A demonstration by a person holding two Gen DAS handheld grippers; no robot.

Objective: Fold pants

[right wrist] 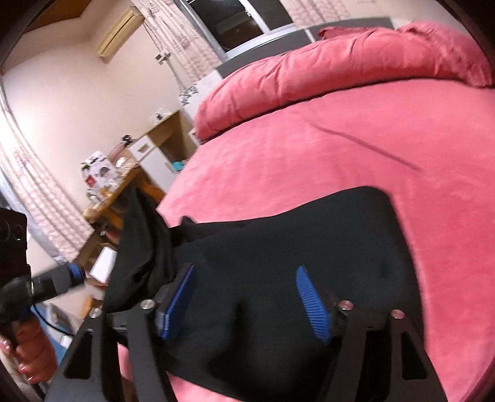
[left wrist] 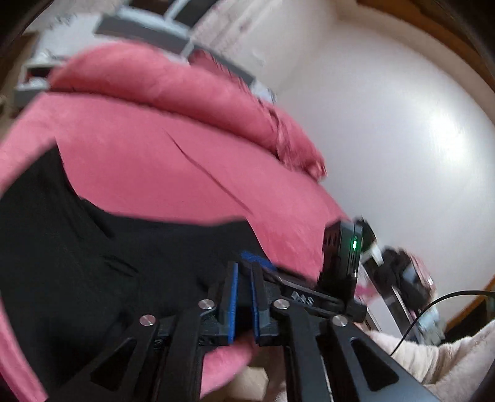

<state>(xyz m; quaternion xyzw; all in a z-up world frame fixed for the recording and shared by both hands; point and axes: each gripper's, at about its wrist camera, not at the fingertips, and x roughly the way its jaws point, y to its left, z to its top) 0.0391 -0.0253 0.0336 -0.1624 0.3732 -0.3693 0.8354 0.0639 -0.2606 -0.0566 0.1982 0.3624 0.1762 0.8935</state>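
Black pants lie on a pink bed. In the left wrist view my left gripper is shut on an edge of the pants, with black cloth pinched between its blue pads. In the right wrist view my right gripper is open, its blue pads wide apart over the black cloth. A part of the pants hangs lifted at the left of that view, beside the left gripper's body. The right gripper's body shows in the left wrist view to the right.
A rolled pink duvet lies across the head of the bed. A wooden desk with clutter and a white cabinet stand by the bed's left side. Curtains and a window are behind. A white wall fills the left wrist view's right side.
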